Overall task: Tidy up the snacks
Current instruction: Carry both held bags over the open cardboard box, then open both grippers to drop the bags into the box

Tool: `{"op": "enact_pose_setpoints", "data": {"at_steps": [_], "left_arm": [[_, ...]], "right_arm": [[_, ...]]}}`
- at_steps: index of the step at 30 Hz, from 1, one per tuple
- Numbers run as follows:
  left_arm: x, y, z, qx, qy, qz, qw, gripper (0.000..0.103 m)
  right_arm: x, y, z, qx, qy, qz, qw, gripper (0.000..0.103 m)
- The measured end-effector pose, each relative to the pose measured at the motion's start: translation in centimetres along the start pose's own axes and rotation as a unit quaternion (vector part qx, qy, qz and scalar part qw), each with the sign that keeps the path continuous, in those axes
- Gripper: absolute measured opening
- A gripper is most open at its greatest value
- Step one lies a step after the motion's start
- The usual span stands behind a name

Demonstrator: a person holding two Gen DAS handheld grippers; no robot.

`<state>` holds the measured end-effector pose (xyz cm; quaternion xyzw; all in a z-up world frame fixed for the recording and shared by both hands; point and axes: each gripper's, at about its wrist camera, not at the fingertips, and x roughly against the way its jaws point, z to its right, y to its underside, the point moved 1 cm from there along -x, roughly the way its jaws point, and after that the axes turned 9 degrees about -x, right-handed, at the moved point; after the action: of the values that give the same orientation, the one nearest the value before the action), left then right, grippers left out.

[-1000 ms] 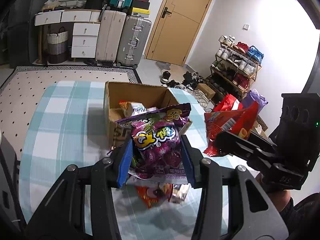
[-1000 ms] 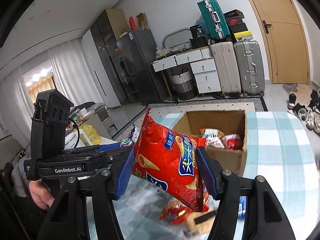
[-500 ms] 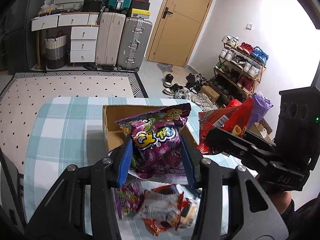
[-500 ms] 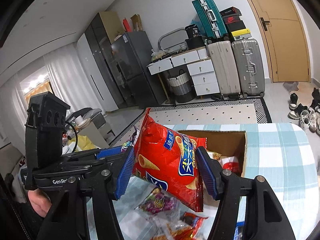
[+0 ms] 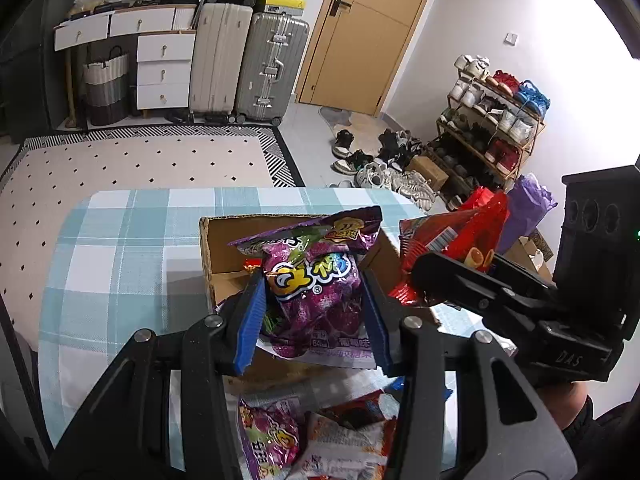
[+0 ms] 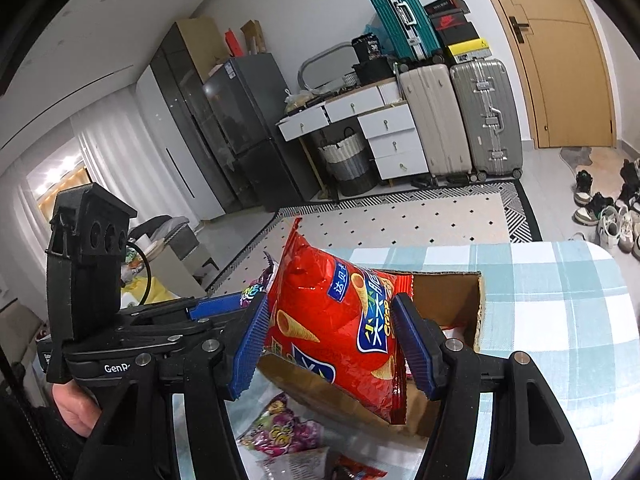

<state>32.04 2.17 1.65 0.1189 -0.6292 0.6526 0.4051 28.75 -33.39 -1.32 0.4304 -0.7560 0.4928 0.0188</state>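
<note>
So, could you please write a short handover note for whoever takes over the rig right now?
Left gripper: fingers shut on a purple grape-candy bag, held in front of the open brown cardboard box.
Right gripper: fingers shut on a red cone-snack bag, also at the box.
The box stands on the blue-and-white checked tablecloth; at least one packet is already inside.
Left to do: drop both held bags into the box, then collect the loose packets lying on the cloth on the near side of the box.
</note>
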Motion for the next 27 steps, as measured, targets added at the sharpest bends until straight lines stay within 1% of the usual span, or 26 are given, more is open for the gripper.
{"op": "enact_pose_setpoints", "data": {"at_steps": [9,10,12,13,17,22,27], "left_arm": [[-4.9,0.4,-1.2,0.013,0.007,-0.020,0.9997,0.043],[-5.5,0.5,-1.3,0.014,0.001,-0.025,0.9996,0.044],[-6.3,0.5,-1.3,0.014,-0.006,-0.037,0.9992,0.058],[-6.5,0.6,-1.4,0.016,-0.005,-0.036,0.9992,0.059],[-6.2,0.6,-1.6,0.017,-0.008,-0.025,0.9995,0.067],[-5.1,0.6,-1.2,0.011,-0.014,-0.021,0.9996,0.067],[-3.4,1.0,-0.7,0.012,-0.022,-0.012,0.9996,0.067]], "right_arm": [[-2.8,-0.1,3.1,-0.017,0.014,-0.014,1.000,0.064],[-3.1,-0.1,3.5,-0.018,0.019,-0.016,1.000,0.065],[-3.5,-0.1,4.0,-0.019,0.023,-0.020,0.999,0.067],[-3.7,-0.1,4.3,-0.020,0.026,-0.021,0.999,0.072],[-3.7,-0.2,5.0,-0.024,0.035,-0.018,0.999,0.072],[-2.7,-0.3,5.7,-0.035,0.037,-0.007,0.999,0.072],[-1.3,-0.6,5.3,-0.041,0.035,0.003,0.999,0.072]]}}
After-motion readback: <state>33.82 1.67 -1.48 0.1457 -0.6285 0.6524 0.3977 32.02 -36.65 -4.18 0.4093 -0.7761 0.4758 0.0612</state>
